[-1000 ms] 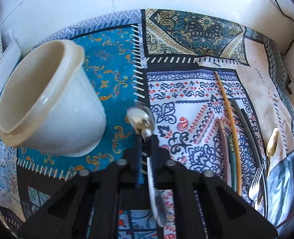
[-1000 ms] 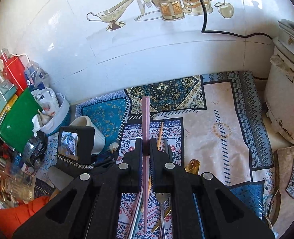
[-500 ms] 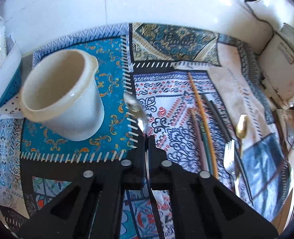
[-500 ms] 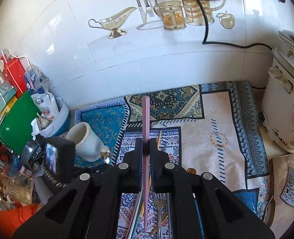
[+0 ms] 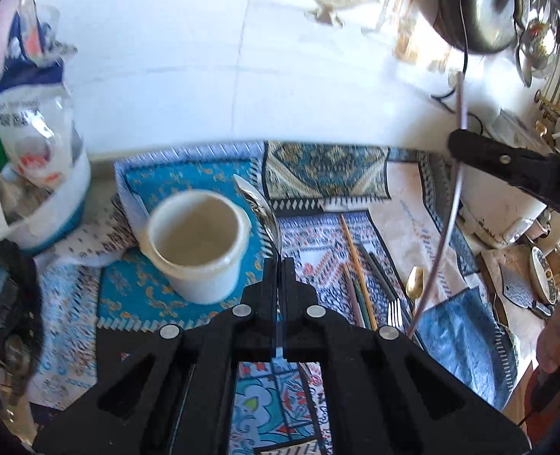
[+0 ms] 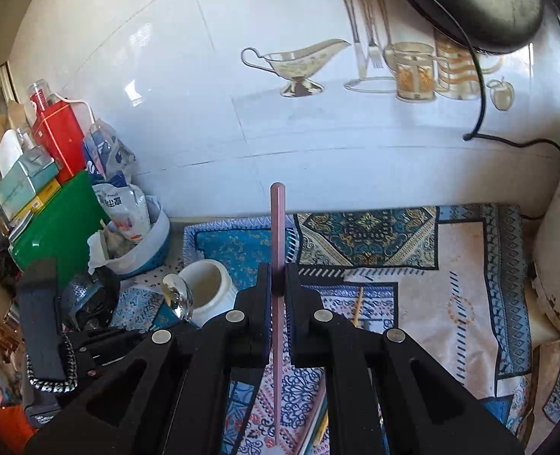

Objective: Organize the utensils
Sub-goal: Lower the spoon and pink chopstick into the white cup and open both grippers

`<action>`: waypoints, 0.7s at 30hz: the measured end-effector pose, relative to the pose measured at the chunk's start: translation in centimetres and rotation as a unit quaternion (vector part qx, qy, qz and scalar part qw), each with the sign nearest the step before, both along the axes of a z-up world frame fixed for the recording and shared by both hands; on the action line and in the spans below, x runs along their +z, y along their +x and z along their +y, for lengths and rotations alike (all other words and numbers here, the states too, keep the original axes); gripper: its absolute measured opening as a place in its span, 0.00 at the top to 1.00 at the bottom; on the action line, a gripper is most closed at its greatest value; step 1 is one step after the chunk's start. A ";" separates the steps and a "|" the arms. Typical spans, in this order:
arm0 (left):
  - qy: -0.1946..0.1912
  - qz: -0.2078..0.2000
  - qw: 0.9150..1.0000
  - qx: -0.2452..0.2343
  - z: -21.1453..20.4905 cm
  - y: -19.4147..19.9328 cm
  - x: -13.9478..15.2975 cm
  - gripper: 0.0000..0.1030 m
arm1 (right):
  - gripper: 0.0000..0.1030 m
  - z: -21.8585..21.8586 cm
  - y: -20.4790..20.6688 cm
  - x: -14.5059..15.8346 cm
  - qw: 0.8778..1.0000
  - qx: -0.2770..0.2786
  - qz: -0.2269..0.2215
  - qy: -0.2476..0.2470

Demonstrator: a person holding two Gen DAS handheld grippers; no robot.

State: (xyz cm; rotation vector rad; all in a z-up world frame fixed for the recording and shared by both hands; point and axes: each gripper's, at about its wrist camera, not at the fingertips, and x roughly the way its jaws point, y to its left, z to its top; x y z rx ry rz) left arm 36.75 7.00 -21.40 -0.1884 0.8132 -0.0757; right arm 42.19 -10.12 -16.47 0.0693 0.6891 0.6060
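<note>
Left wrist alone shows fork [image 5: 393, 310] beside gold spoon [image 5: 415, 281].

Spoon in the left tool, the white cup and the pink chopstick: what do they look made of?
Spoon: looks like polished metal; its bowl is silver and mirrors the light.
Cup: probably plastic, possibly ceramic; cream-white, opaque, dull, with a thick rolled rim.
Chopstick: matte dusty pink, evenly coloured, no grain; plastic or a coated material, hard to tell which.
</note>
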 end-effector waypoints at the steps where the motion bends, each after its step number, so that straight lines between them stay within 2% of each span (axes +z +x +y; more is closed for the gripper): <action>1: 0.003 -0.008 1.000 0.004 0.5 -0.1 0.5 1.00 | 0.94 0.7 0.2 0.4 1.000 0.004 -0.007 0.003; 11: 0.020 -0.062 0.997 0.046 5.5 1.7 4.0 1.00 | 0.94 7.4 3.0 3.7 0.998 0.027 -0.058 0.024; 21: 0.028 -0.073 0.996 0.050 7.6 4.8 2.9 1.00 | 0.94 11.5 5.7 4.6 0.993 0.030 -0.093 0.061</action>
